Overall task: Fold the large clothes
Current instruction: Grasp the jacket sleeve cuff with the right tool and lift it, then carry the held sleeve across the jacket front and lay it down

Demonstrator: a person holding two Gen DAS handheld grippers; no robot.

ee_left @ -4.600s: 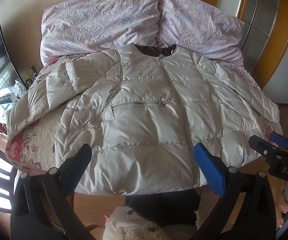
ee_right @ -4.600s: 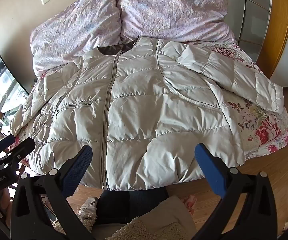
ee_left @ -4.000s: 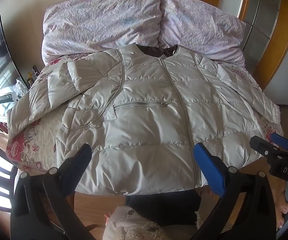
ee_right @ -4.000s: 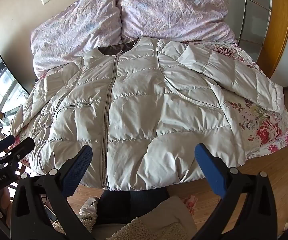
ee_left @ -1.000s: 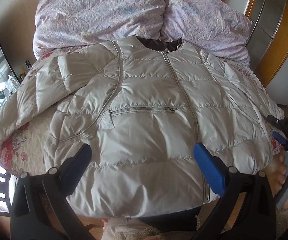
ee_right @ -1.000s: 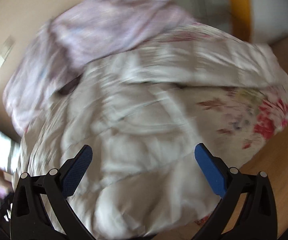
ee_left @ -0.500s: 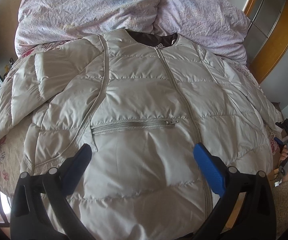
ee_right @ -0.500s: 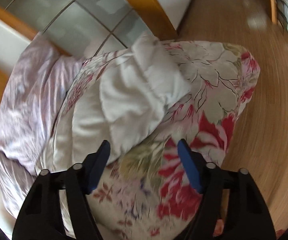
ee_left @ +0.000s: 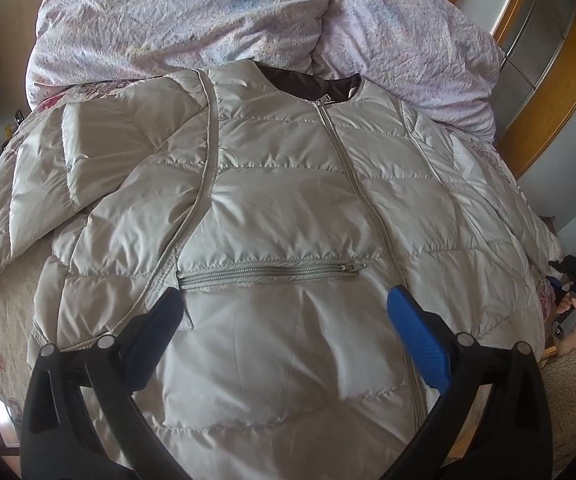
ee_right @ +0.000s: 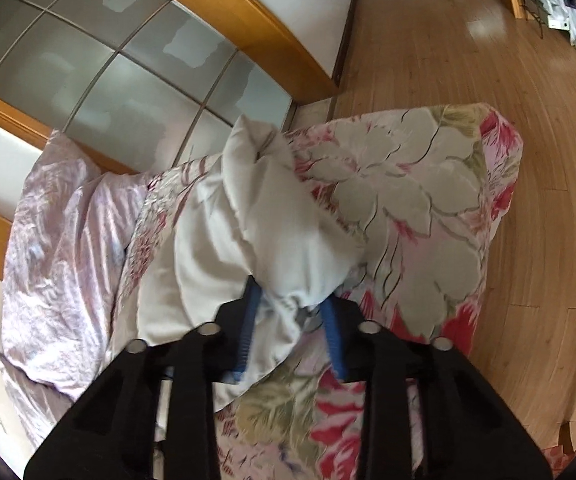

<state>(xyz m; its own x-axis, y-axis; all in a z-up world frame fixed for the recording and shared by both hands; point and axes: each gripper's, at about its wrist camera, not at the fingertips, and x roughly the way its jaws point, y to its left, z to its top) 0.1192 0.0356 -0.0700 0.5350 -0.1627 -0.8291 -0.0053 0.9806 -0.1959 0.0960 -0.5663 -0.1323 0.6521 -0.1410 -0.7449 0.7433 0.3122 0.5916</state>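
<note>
the right gripper [ee_right: 288, 312], at 6 o'clock in its own view, is pinched onto the cuff end of the quilted jacket's sleeve [ee_right: 272, 232], while the left gripper [ee_left: 284, 320] hangs wide open and empty over the jacket [ee_left: 288, 208], which lies zipped and face up across the floral bedspread [ee_right: 428, 208] with its collar toward the pillows [ee_left: 208, 16] at 12 o'clock. the puffy, slick cuff may slip free or drag the unpinned body askew.
</note>
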